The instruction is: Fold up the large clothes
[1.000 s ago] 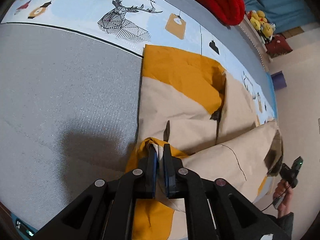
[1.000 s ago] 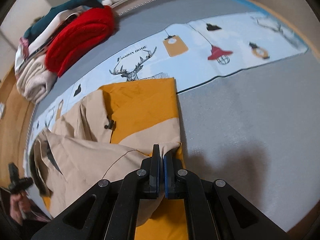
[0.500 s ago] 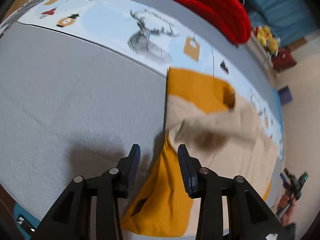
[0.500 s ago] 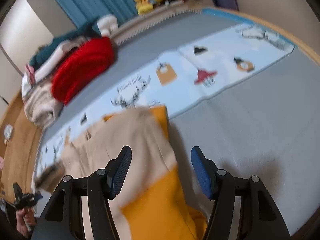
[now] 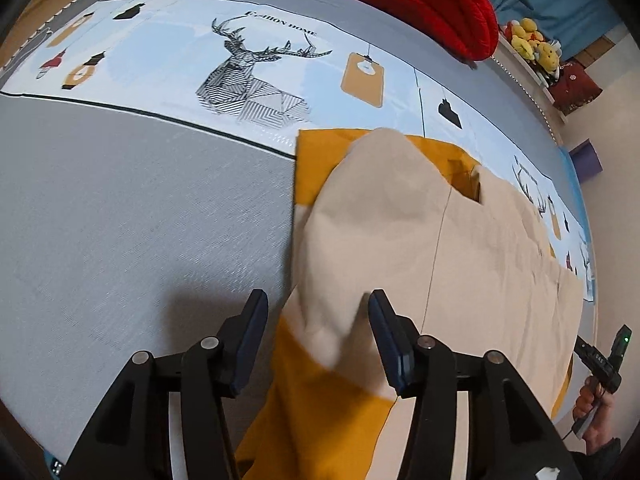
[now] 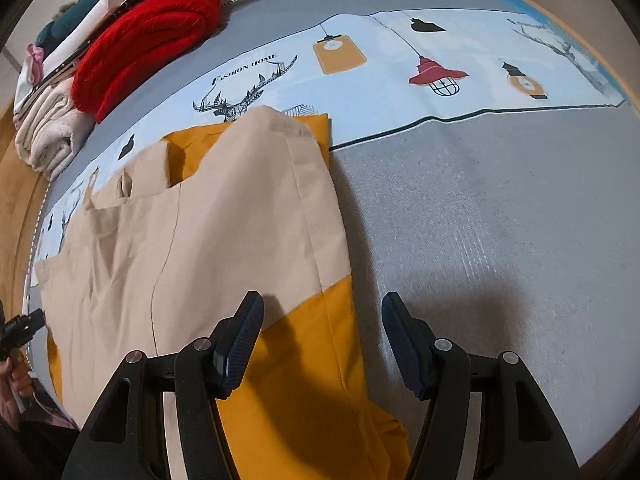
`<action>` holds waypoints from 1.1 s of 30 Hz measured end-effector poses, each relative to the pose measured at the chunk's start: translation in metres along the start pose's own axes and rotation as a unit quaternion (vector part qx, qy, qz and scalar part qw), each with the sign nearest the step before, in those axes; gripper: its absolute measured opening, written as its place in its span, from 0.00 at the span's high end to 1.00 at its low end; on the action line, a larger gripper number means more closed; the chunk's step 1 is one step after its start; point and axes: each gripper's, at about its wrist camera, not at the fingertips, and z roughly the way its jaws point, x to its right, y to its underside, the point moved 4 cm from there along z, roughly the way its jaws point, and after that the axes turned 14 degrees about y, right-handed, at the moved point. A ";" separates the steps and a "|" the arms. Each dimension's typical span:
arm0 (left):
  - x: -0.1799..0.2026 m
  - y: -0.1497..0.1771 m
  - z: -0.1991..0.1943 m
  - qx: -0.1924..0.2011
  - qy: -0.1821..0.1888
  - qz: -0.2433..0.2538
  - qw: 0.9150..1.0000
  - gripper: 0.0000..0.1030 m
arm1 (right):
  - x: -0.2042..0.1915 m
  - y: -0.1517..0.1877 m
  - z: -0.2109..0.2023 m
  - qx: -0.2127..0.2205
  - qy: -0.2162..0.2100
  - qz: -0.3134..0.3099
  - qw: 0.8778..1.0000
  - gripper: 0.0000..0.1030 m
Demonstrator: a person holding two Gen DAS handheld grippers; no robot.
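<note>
Nearest us, our left gripper (image 5: 318, 334) has its jaws spread wide with nothing clamped, a beige fold of the garment (image 5: 400, 240) lying loose between them. Our right gripper (image 6: 322, 338) is likewise parted and empty, poised over the mustard band of the same garment (image 6: 208, 232).

The beige-and-mustard piece lies folded over itself on the grey bed surface (image 6: 500, 220), running from the near edge towards the printed light-blue strip (image 5: 160, 68) across the middle, which its far mustard end overlaps. The folded flap looks puffed and rounded at its far end, not flat.

We judge the step in hand to be settling this fold. To do it well, we should press along the crease and smooth the beige layer outward, so the edges line up with the mustard layer beneath before taking new grip points for the next fold.

Farther off, a red knit (image 6: 148, 36) and other folded clothes (image 6: 52, 128) sit stacked at the bed's far edge.
</note>
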 end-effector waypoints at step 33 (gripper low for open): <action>0.035 -0.066 -0.008 0.175 -0.109 0.035 0.978 0.99 | -0.049 -0.079 -0.060 0.207 0.111 0.045 0.971 0.98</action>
